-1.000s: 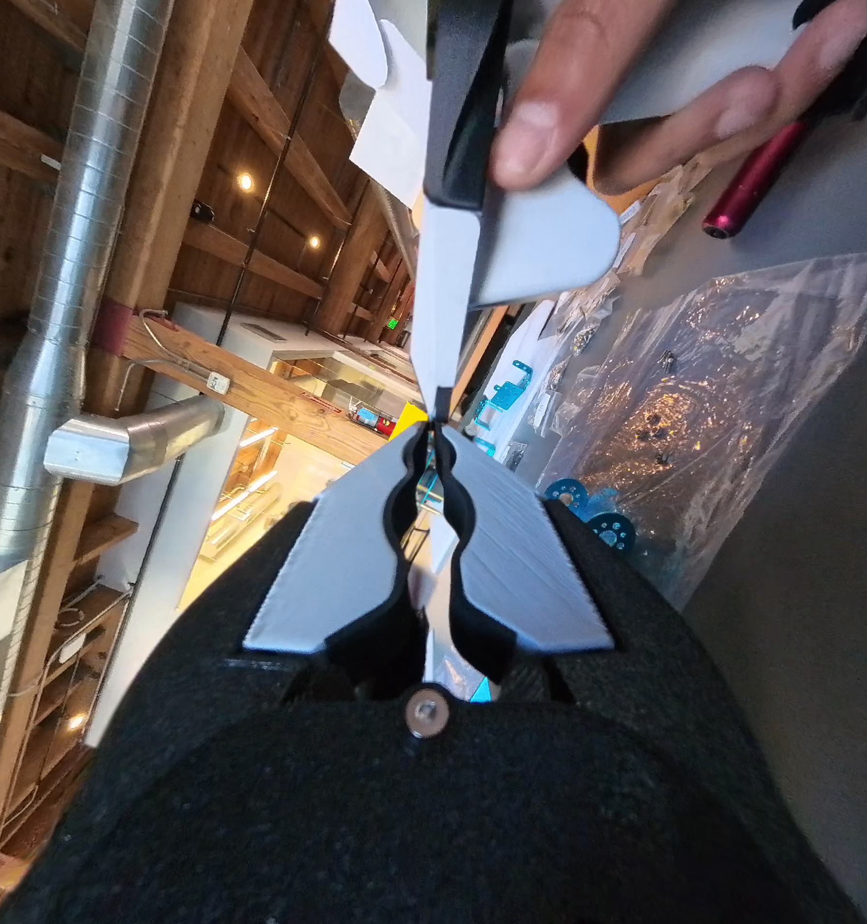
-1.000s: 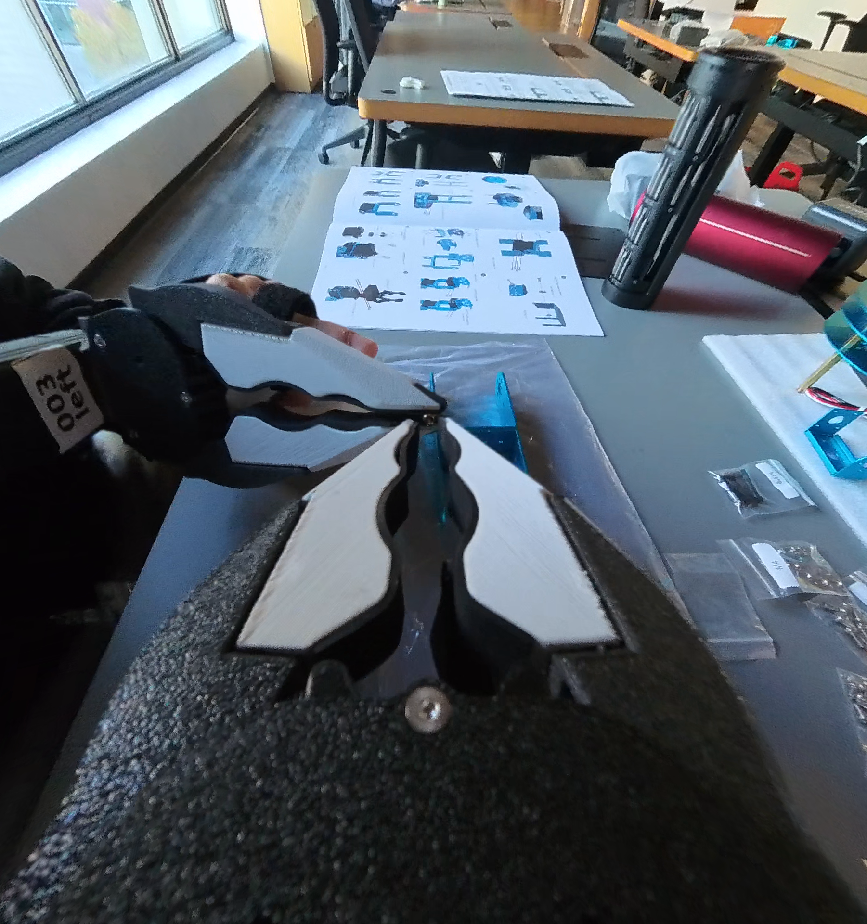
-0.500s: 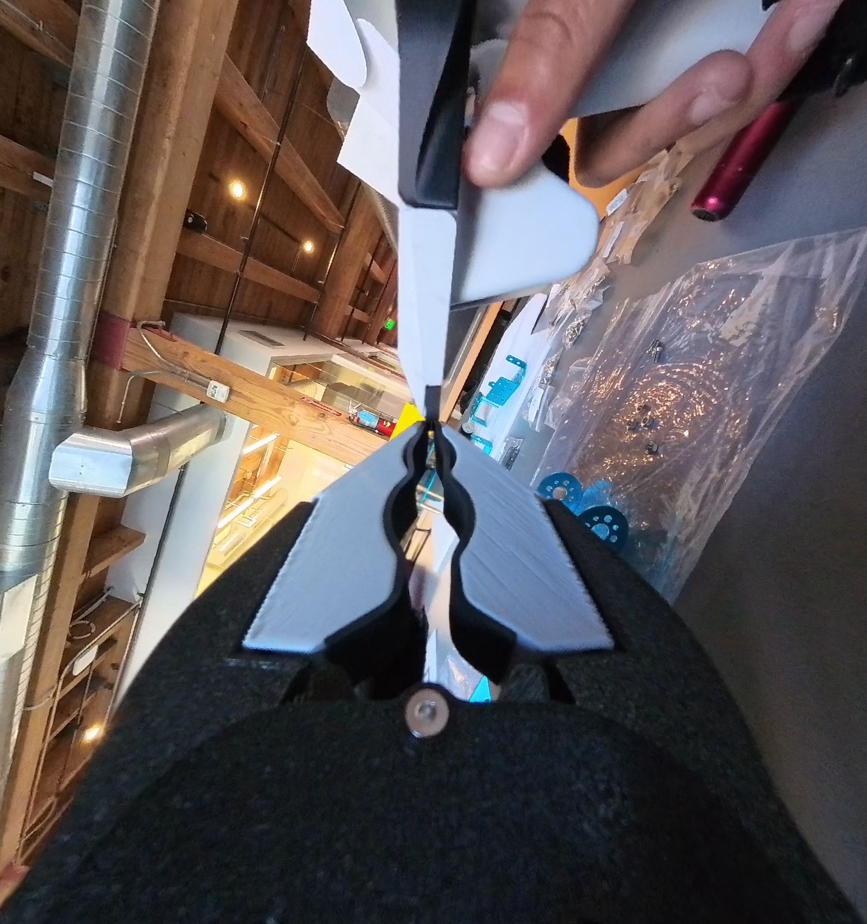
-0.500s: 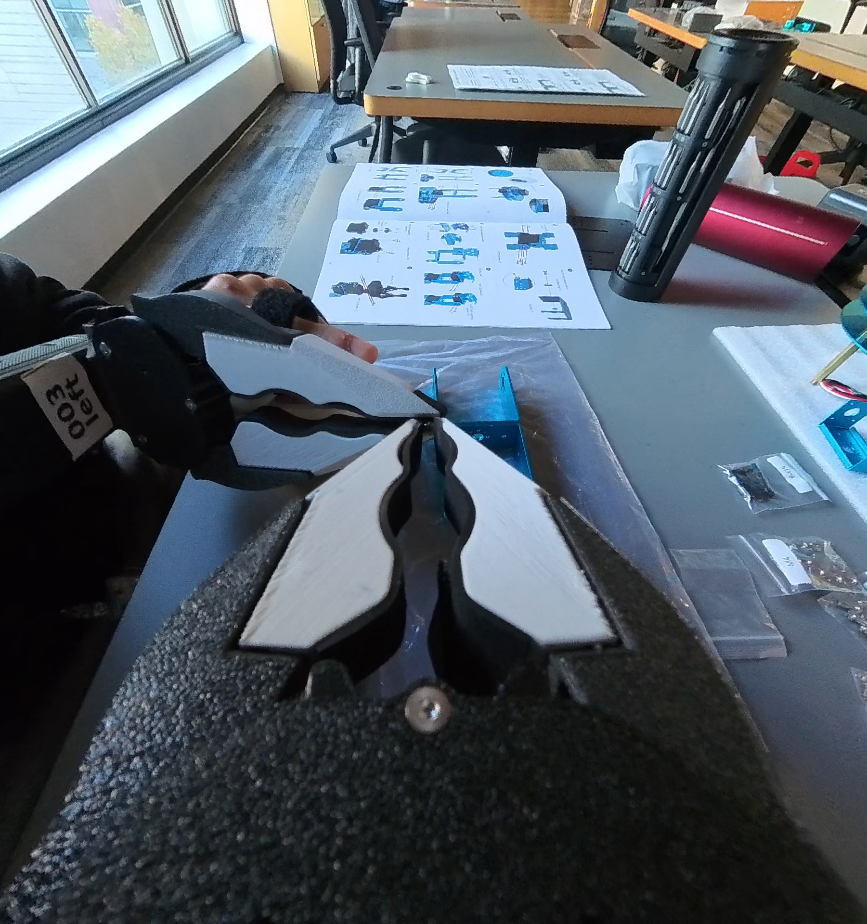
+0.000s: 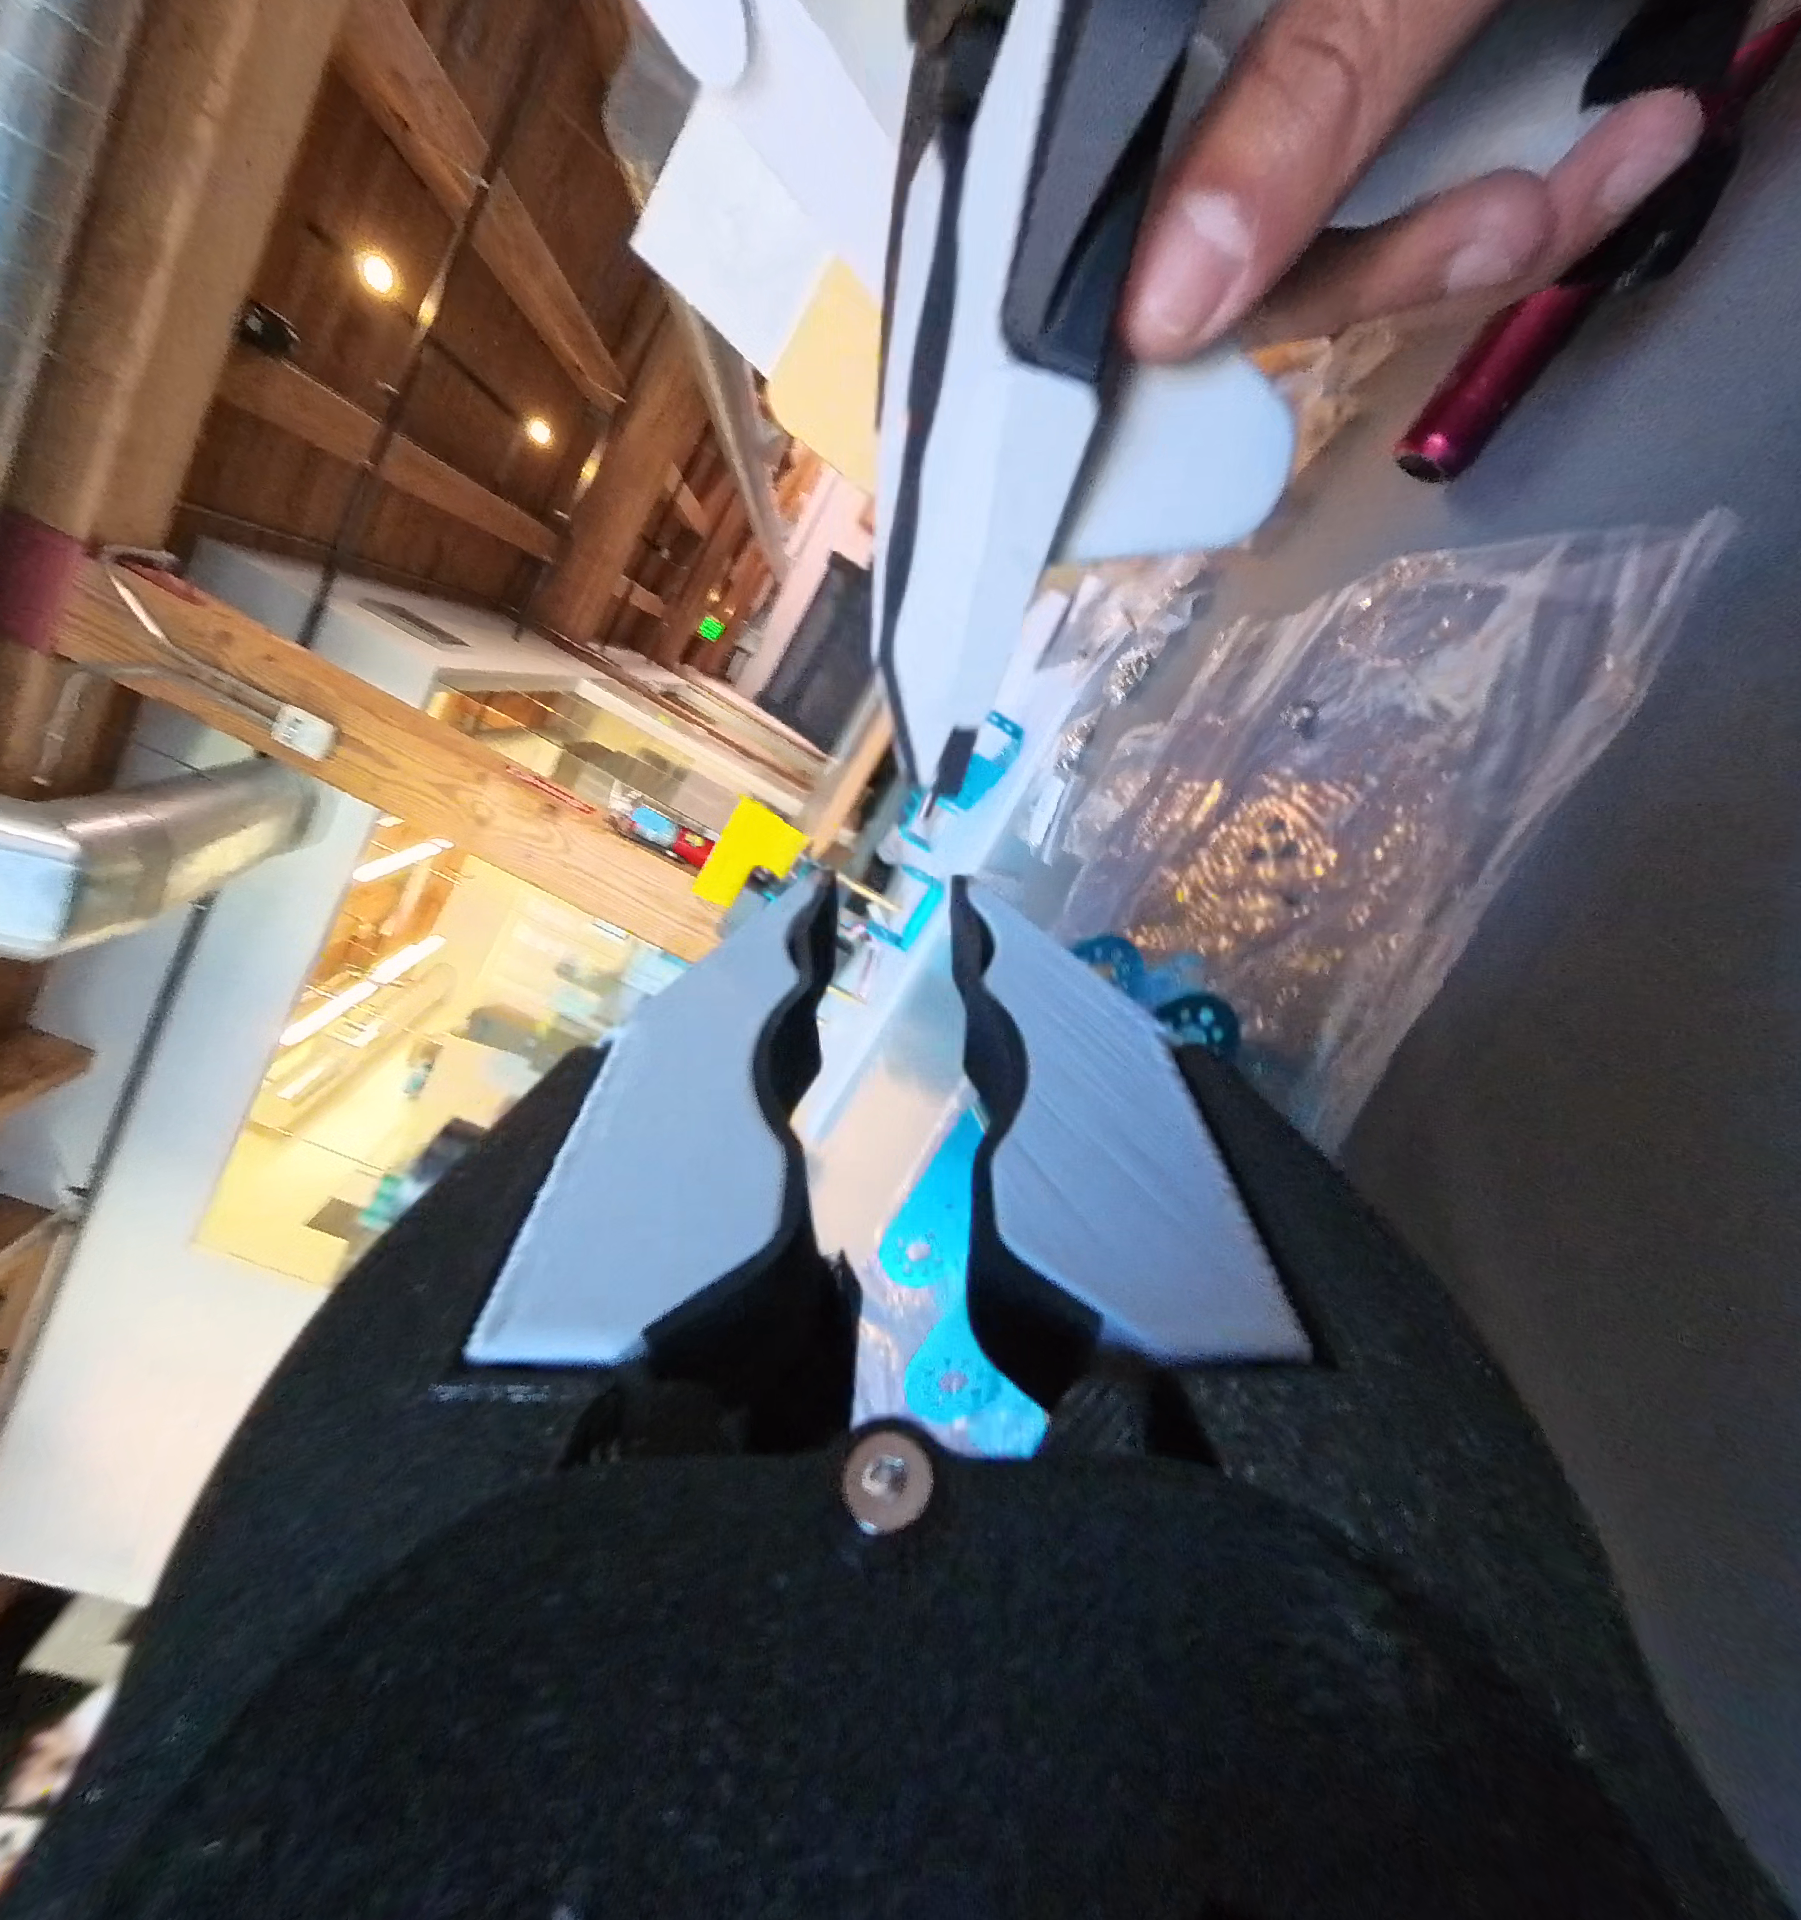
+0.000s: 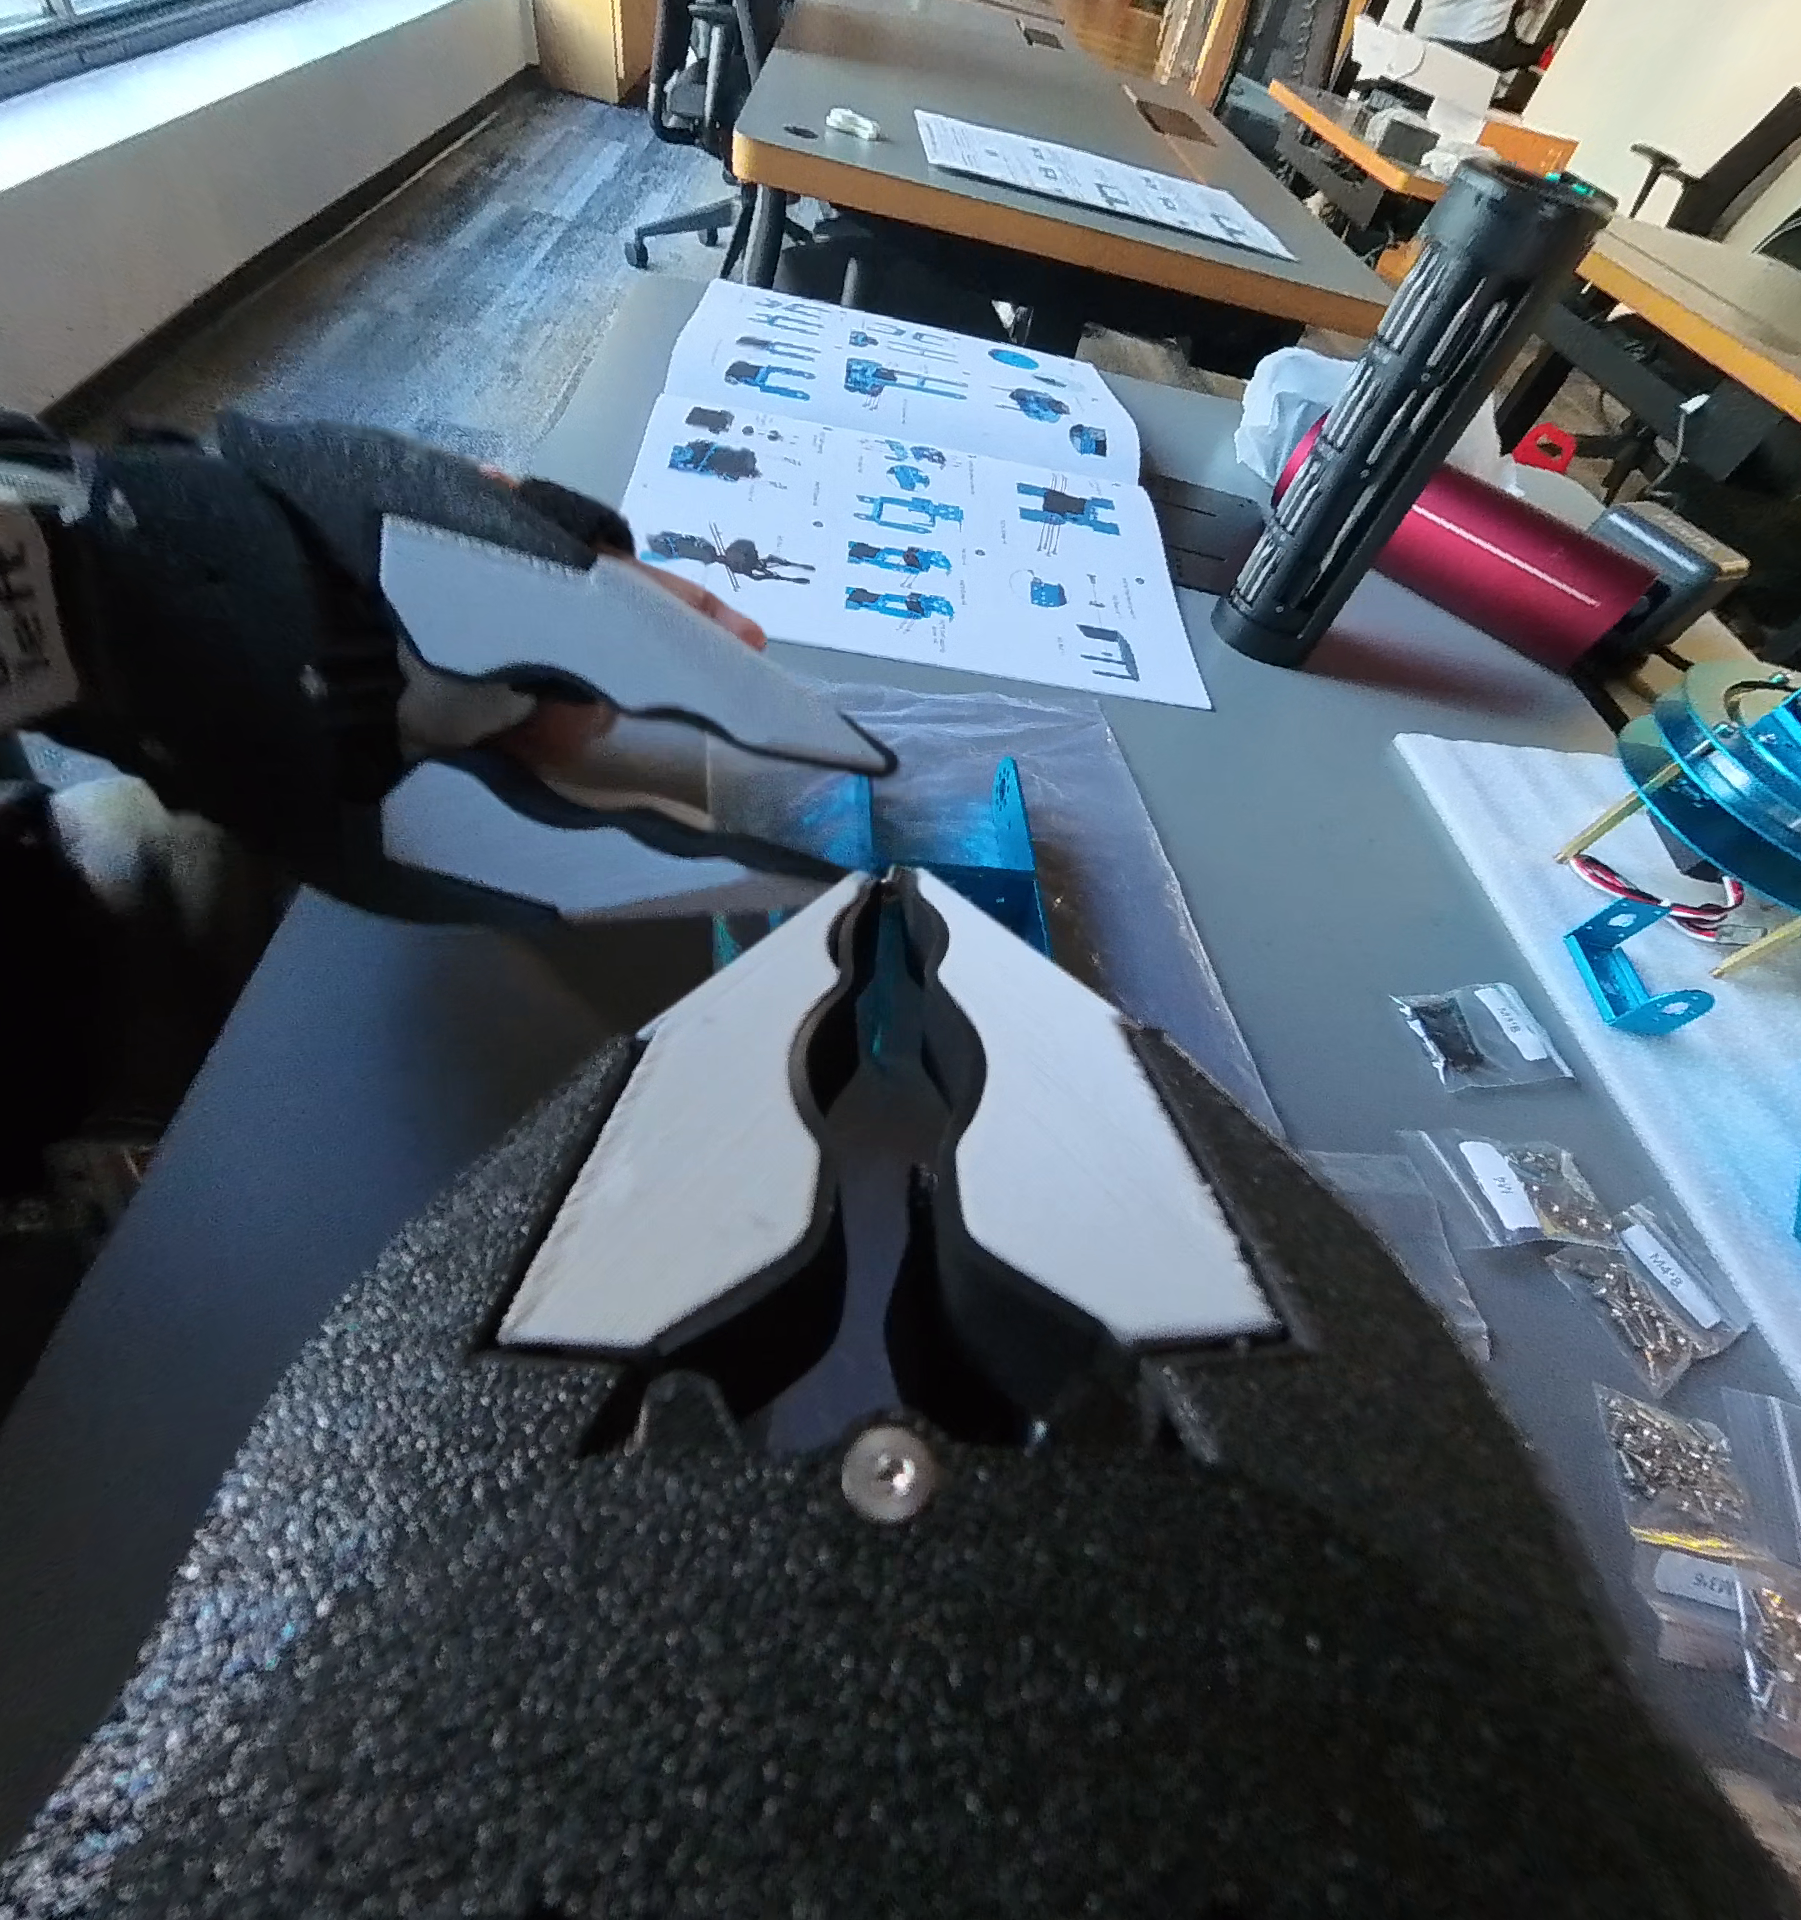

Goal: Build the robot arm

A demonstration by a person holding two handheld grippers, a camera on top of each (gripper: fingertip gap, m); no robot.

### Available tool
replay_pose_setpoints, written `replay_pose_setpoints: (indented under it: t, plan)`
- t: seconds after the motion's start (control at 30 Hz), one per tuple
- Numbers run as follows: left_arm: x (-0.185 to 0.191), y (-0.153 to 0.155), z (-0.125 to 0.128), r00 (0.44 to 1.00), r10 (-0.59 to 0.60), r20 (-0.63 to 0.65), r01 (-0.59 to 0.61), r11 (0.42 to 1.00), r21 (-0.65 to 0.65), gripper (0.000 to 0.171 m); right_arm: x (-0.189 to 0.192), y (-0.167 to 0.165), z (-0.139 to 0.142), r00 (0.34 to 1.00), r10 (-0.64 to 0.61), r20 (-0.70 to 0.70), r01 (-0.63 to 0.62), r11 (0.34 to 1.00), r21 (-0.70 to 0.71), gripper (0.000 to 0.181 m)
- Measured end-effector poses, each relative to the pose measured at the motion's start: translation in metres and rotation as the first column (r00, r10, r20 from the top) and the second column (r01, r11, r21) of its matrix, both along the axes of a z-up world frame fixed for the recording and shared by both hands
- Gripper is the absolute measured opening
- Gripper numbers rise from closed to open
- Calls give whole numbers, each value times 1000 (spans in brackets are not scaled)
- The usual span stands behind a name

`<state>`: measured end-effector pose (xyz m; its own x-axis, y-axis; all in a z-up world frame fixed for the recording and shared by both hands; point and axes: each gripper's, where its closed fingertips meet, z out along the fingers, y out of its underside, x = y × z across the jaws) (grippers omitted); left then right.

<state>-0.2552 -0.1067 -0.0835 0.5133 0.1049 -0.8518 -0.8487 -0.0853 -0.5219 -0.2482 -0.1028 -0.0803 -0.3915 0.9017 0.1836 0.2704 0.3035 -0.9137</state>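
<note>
Blue metal shows through a clear plastic bag (image 6: 989, 831) lying on the grey bench (image 6: 1322, 831): a perforated bracket (image 6: 1010, 842) sits inside it, just ahead of the right tool (image 6: 888, 881), whose tips are pinched together on the film of the bag. The left tool (image 6: 834, 821) comes in from the bench's left edge with its two white fingers spread apart and gripping nothing; its lower finger tip lies close beside the right tool's tips, though blur hides whether they touch. In the left wrist view the left tool (image 5: 891, 904) stands released, with shiny film and a strip of blue bracket (image 5: 937, 1278) visible in the gap behind its tips, and the right tool (image 5: 937, 774) hangs just beyond, held by a bare-fingered hand (image 5: 1343, 208) cut off at the top. Beyond the bag an open instruction booklet (image 6: 906, 509) lies flat; toward the far right corner a black ribbed cylinder (image 6: 1395, 416) stands upright in front of a red cylinder (image 6: 1478, 540) lying on its side. Along the right edge rest small bags of screws (image 6: 1644, 1309), a white foam sheet (image 6: 1540, 873) and a blue round assembly (image 6: 1769, 769), partly cropped. Both views are soft with motion blur.
</note>
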Motion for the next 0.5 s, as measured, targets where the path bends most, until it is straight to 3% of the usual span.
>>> replay_pose_setpoints:
  t: [0.1,0.17,0.27,0.33,0.37,0.43,0.5]
  plan:
    - [-19,-17,-9,990,-31,138,50,990,-133,25,-2,8,-13,1000,-6,20,5,997,79,2]
    - [-28,-28,-17,956,-102,276,181,943,-278,35,-6,18,-23,1000,1,10,-3,976,219,3]
    - [-43,-35,-31,876,-151,458,387,786,-482,58,-17,26,-35,999,47,21,-51,952,302,3]
    - [-55,-32,-42,828,-152,541,491,663,-565,74,-26,27,-38,995,93,34,-99,948,303,3]
    - [-63,-25,-45,816,-143,561,511,632,-582,75,-30,27,-38,992,123,23,-124,936,330,3]
    - [-66,-17,-52,771,-147,619,590,529,-610,82,-36,20,-34,966,258,-27,-222,877,425,0]
    - [-73,-4,-61,773,-141,618,600,479,-641,85,-39,13,-30,920,382,-91,-271,784,559,0]
